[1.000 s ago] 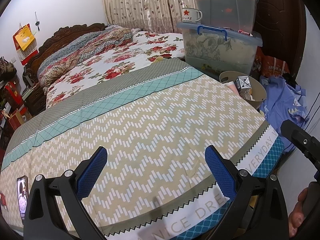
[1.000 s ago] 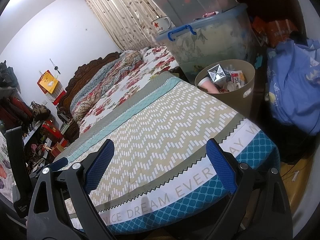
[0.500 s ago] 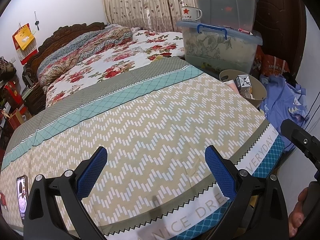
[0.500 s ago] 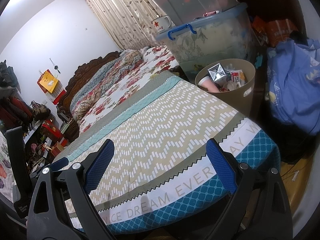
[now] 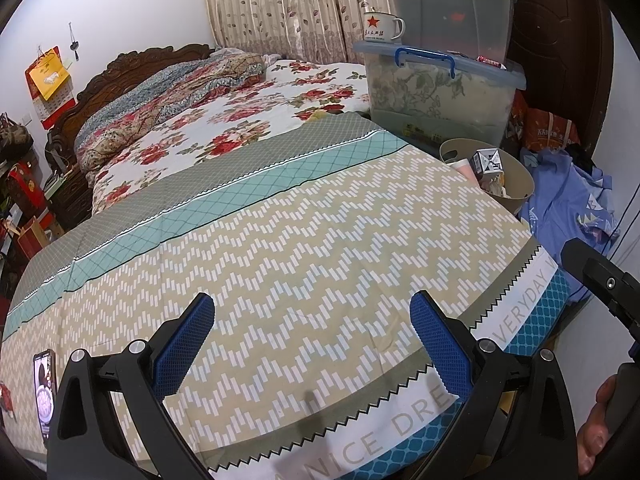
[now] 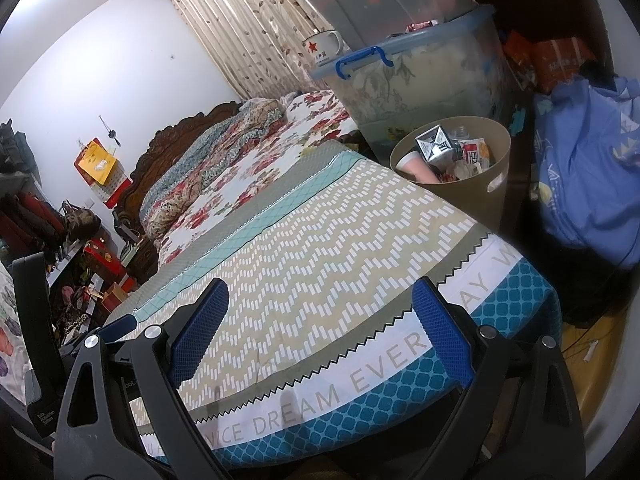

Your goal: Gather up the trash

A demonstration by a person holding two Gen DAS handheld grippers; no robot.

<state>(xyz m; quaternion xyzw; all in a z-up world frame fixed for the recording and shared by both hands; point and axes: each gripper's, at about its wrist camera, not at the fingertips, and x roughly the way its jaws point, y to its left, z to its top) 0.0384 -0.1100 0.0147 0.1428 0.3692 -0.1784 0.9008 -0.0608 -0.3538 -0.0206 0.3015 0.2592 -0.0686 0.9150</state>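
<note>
Left wrist: left gripper (image 5: pixel 312 336) agape over bedspread (image 5: pixel 304 240) edge; right gripper (image 6: pixel 320 320) likewise (nothing held); bin (image 6: pixel 472 196) beside bed corner.

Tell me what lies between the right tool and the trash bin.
Only bare zigzag bedspread lies between the right tool and trash bin, per the right wrist view.

Enamel star mug (image 5: pixel 380 26) sat on the storage bin lid (image 5: pixel 440 60) upper right; phone (image 5: pixel 43 388) lay lower left.

Two tubs (image 6: pixel 416 76) stacked at 1 o'clock, one mug (image 6: pixel 322 46), one bin (image 6: pixel 476 184), one phone (image 5: pixel 44 390), perhaps five scraps (image 6: pixel 456 154) inside the bin.
</note>
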